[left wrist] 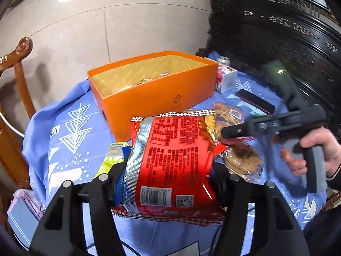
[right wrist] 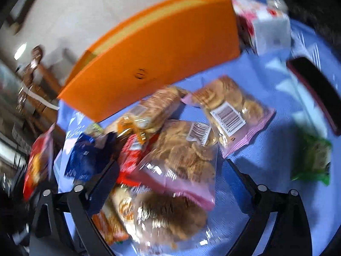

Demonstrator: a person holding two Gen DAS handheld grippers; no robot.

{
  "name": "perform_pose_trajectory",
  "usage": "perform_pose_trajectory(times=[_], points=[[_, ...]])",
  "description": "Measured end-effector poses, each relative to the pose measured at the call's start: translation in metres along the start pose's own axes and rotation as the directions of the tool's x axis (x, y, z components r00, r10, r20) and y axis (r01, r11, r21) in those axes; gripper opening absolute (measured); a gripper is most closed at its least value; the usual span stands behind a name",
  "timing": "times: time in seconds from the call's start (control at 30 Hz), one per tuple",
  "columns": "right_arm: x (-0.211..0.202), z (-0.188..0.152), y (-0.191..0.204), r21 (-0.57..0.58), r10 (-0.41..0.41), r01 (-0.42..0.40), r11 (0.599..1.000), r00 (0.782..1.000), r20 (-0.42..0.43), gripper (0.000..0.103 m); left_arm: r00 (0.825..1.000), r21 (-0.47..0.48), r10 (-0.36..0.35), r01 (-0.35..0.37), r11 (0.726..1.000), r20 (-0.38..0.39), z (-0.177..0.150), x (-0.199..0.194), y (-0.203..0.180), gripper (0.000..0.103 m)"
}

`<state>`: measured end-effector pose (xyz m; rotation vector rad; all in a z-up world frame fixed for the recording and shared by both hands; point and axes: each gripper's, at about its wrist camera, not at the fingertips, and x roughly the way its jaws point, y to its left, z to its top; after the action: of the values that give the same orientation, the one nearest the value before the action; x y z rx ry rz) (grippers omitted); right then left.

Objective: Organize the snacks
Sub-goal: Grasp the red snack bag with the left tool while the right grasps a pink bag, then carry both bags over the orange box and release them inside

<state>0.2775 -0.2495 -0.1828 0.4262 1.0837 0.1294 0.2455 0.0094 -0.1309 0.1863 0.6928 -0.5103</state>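
My left gripper [left wrist: 168, 175] is shut on a red snack bag [left wrist: 172, 155] and holds it above the blue tablecloth, in front of the open orange box [left wrist: 157, 93]. A yellow and blue packet [left wrist: 113, 155] lies behind its left finger. My right gripper [right wrist: 170, 166] is open over a pile of clear biscuit bags [right wrist: 183, 153]; it also shows in the left wrist view [left wrist: 232, 131], over the biscuit bags [left wrist: 240, 160]. The right wrist view is blurred. The red bag [right wrist: 38, 166] shows at its left edge, the orange box [right wrist: 153, 64] behind.
A white floral carton [left wrist: 226, 79] and a can [left wrist: 223, 60] stand right of the box. A dark phone [left wrist: 255, 101] lies on the cloth. A green packet [right wrist: 313, 160] lies at right. A wooden chair [left wrist: 19, 81] stands left, dark carved furniture [left wrist: 277, 32] behind.
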Motion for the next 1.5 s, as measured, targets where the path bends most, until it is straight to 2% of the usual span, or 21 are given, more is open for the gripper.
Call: perform_pose_trajectory(times=[0.13, 0.2, 0.3, 0.4, 0.73, 0.83, 0.93, 1.03, 1.13, 1.3, 1.43, 1.5], points=[[0.020, 0.003, -0.007, 0.081, -0.002, 0.006, 0.997, 0.999, -0.044, 0.079, 1.000, -0.038, -0.001, 0.001, 0.999, -0.001, -0.004, 0.003, 0.004, 0.061], [0.020, 0.003, -0.003, 0.057, -0.034, 0.036, 0.998, 0.999, -0.036, 0.063, 1.000, -0.052, -0.002, 0.002, 0.999, 0.000, -0.006, 0.003, 0.005, 0.061], [0.015, 0.001, -0.005, 0.059, -0.025, 0.027, 0.998, 0.999, -0.037, 0.053, 1.000, -0.063, -0.004, 0.004, 0.998, 0.003, -0.007, 0.003, 0.005, 0.061], [0.002, -0.006, -0.006, 0.046, -0.014, 0.015, 0.999, 1.000, -0.020, 0.047, 1.000, -0.068, -0.008, 0.008, 0.998, 0.004, -0.007, 0.001, 0.003, 0.061], [-0.059, -0.027, 0.000, -0.008, 0.065, -0.064, 0.998, 0.995, 0.075, 0.044, 1.000, -0.070, -0.020, 0.022, 0.997, 0.024, -0.001, -0.013, -0.013, 0.061], [-0.082, -0.028, 0.003, -0.020, 0.129, -0.127, 0.992, 0.986, 0.103, 0.044, 0.999, -0.095, -0.023, 0.026, 0.995, 0.030, 0.003, -0.018, -0.013, 0.061], [-0.107, -0.021, 0.013, -0.073, 0.143, -0.132, 0.989, 0.974, 0.177, 0.044, 0.999, -0.109, -0.016, 0.021, 0.994, 0.043, 0.014, -0.022, -0.010, 0.061], [-0.128, -0.002, 0.031, -0.171, 0.137, -0.091, 0.981, 0.949, 0.284, 0.044, 0.998, -0.113, 0.012, -0.004, 0.994, 0.068, 0.038, -0.026, -0.003, 0.061], [-0.135, 0.027, 0.049, -0.230, 0.160, -0.082, 0.970, 0.925, 0.345, 0.044, 0.994, -0.145, 0.045, -0.030, 0.989, 0.099, 0.069, -0.028, 0.011, 0.061], [-0.134, 0.079, 0.075, -0.316, 0.187, -0.054, 0.947, 0.894, 0.407, 0.045, 0.983, -0.186, 0.107, -0.078, 0.979, 0.152, 0.131, -0.024, 0.036, 0.061], [-0.120, 0.126, 0.094, -0.355, 0.194, -0.029, 0.934, 0.878, 0.438, 0.045, 0.975, -0.155, 0.147, -0.121, 0.981, 0.169, 0.170, -0.008, 0.044, 0.060], [-0.113, 0.142, 0.102, -0.358, 0.190, -0.022, 0.934, 0.876, 0.443, 0.045, 0.970, -0.137, 0.170, -0.147, 0.980, 0.176, 0.188, 0.001, 0.046, 0.060]])
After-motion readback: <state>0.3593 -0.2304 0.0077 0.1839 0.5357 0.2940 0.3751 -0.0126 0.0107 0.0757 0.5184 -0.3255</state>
